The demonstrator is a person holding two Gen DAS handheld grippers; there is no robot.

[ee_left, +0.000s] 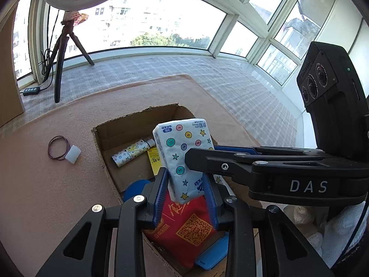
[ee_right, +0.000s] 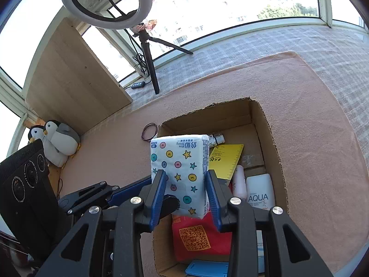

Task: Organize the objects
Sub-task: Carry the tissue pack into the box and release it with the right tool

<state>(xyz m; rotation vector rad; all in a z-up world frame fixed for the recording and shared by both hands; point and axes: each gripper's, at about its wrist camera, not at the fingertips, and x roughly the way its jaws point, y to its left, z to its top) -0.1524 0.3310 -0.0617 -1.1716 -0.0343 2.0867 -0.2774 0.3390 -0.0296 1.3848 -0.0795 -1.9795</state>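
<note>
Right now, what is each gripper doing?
Left gripper: jaws shut on the tissue pack, over the cardboard box.
Right gripper: jaws shut on the same tissue pack.

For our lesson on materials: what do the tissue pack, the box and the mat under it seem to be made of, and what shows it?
Tissue pack: thin printed plastic film, slightly glossy, with creased, sealed ends; probably soft paper inside.
Box: brown corrugated cardboard, matte, its cut edges ragged and fluted.
Mat: looks like pink felt or short-pile fabric, matte with a fuzzy grain; the exact fibre can't be told.
</note>
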